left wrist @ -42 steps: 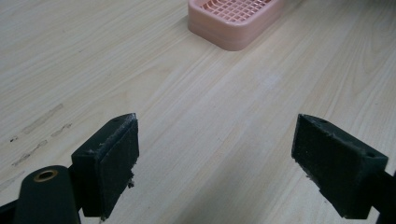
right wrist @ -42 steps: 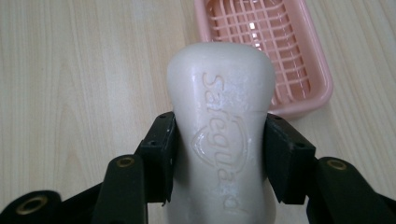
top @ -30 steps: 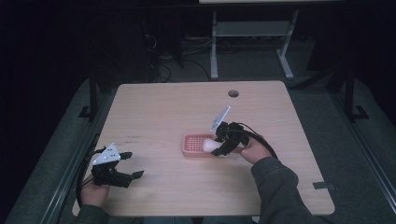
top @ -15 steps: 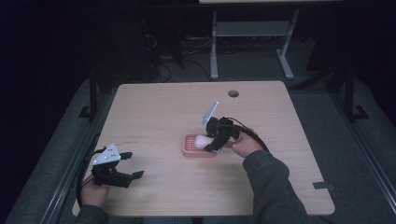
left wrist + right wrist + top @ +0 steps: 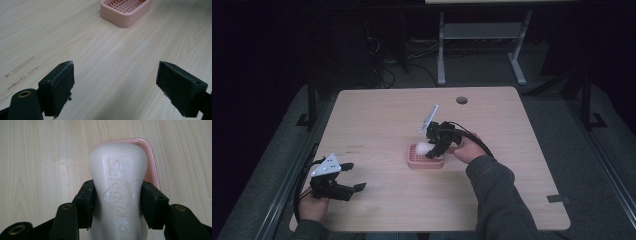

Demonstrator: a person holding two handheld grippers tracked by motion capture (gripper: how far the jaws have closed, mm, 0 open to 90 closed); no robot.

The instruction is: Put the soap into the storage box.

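Observation:
A white bar of soap (image 5: 117,185) with raised lettering is clamped between the pads of my right gripper (image 5: 117,202), which is shut on it. The soap (image 5: 422,148) hangs just above a pink slatted soap dish (image 5: 418,162) near the middle of the table. In the right gripper view the pink dish (image 5: 151,167) peeks out behind the soap. My left gripper (image 5: 351,176) rests near the table's front left corner, jaws open with nothing between them; its pads (image 5: 60,85) frame bare wood, with the dish (image 5: 125,11) farther off.
The light wooden table (image 5: 512,150) has a round cable hole (image 5: 461,100) near its far edge. A metal stand (image 5: 482,35) and cables lie on the dark floor beyond the table. A dark mark (image 5: 559,198) sits at the front right corner.
My right gripper has carried the soap leftward, from the dish's right side to above the dish. The left gripper has stayed put.

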